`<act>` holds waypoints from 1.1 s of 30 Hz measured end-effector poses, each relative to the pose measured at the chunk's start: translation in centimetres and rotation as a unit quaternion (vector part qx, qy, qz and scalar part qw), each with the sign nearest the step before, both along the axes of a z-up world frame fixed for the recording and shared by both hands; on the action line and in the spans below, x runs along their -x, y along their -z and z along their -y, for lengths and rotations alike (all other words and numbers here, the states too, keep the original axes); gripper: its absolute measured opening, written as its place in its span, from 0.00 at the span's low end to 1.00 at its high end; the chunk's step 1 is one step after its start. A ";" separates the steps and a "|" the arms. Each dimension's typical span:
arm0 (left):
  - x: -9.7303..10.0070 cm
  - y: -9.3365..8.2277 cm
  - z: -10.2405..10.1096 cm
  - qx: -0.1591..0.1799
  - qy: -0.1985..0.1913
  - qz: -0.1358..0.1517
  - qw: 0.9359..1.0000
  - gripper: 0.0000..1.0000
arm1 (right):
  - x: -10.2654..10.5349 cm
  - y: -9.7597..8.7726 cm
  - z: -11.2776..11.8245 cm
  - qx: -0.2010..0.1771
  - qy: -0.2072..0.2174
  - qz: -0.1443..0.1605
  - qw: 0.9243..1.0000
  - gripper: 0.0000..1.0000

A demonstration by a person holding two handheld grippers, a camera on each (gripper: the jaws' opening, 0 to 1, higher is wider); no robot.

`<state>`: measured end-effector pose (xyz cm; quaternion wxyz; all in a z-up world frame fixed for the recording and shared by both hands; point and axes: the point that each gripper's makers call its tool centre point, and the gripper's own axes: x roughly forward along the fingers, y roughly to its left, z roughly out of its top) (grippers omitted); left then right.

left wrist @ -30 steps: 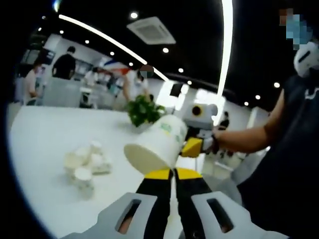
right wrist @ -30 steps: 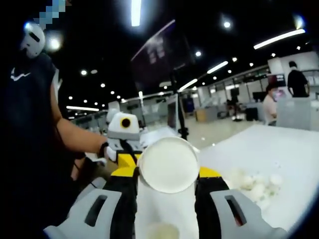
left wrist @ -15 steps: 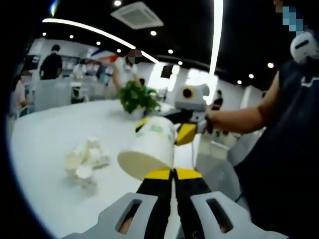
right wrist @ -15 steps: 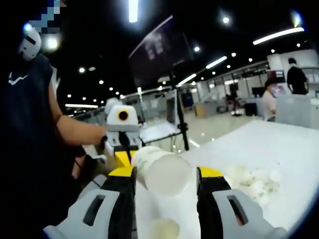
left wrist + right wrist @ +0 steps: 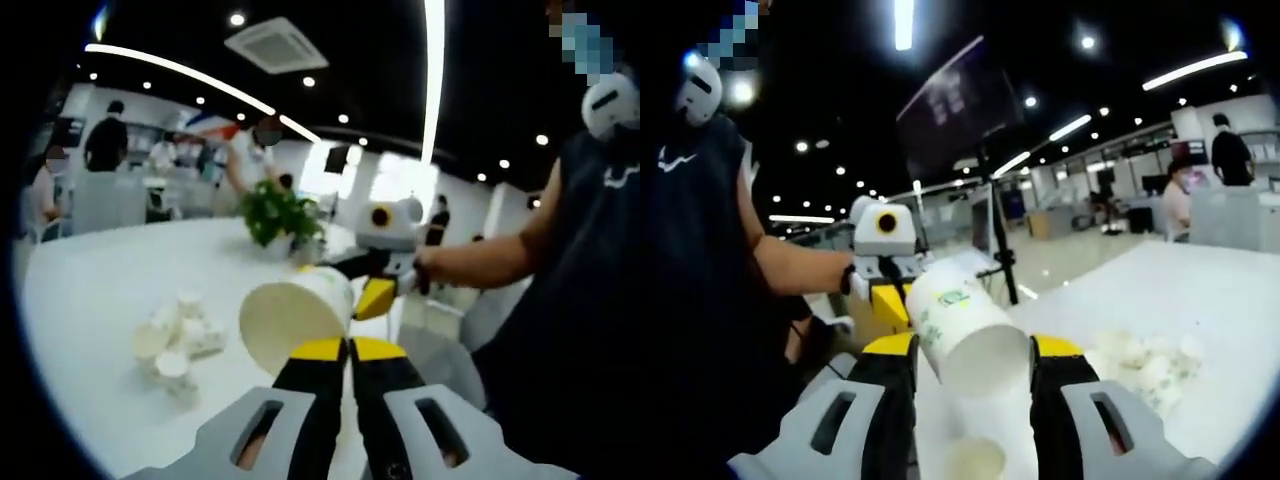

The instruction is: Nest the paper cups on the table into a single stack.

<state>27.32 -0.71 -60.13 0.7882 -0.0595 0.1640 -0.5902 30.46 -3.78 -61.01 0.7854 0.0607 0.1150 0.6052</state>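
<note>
Paper cup [image 5: 965, 338] sits between right gripper [image 5: 970, 362] jaws; another cup [image 5: 973, 459] below.

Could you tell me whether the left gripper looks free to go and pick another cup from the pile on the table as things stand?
Probably not yet: the left gripper is shut on a paper cup. The pile of cups lies open on the table.

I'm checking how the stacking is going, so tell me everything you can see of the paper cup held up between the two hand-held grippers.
The paper cup is white, seemingly paper, with a small green print on its side. It is lifted off the white table and lies tilted. The right hand-held gripper straddles its wide end, the left hand-held gripper pinches that end's rim. Whether further cups nest inside is unclear.
</note>
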 end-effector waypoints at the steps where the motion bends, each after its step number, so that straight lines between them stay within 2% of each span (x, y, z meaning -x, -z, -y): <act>1: 0.0 -0.2 0.1 0.005 -0.001 0.000 1.000 0.01 | 0.0 0.0 0.0 -0.002 0.001 -0.001 1.000 0.42; 4: -0.1 -0.5 0.3 0.013 -0.003 0.002 1.000 0.01 | 0.2 0.0 -0.1 -0.004 0.002 -0.003 1.000 0.42; 11: 0.3 -0.5 0.9 0.005 0.008 0.001 1.000 0.00 | 0.5 0.0 -0.1 -0.001 -0.001 -0.003 1.000 0.42; 18: 0.6 -0.3 1.2 -0.025 0.027 -0.001 0.999 0.00 | 0.9 0.4 0.0 0.014 0.003 0.007 1.000 0.43; 22: 0.4 1.2 1.1 -0.084 0.039 0.010 0.996 0.00 | -0.1 1.4 0.9 0.053 0.032 0.023 0.998 0.50; 23: 0.4 1.5 1.2 -0.095 0.044 0.010 0.994 0.00 | -0.2 1.4 0.9 0.050 0.033 0.023 0.998 0.53; 28: 0.2 1.4 1.9 -0.113 0.054 0.015 0.992 0.00 | -1.1 1.6 2.1 0.057 0.062 0.034 0.996 0.59; 32: -0.5 1.9 2.1 -0.154 0.056 0.037 0.986 0.00 | -1.5 2.0 2.9 0.066 0.082 0.038 0.994 0.64; 33: -0.7 1.9 2.2 -0.164 0.056 0.027 0.985 0.00 | -1.7 2.4 3.2 0.074 0.089 0.039 0.993 0.67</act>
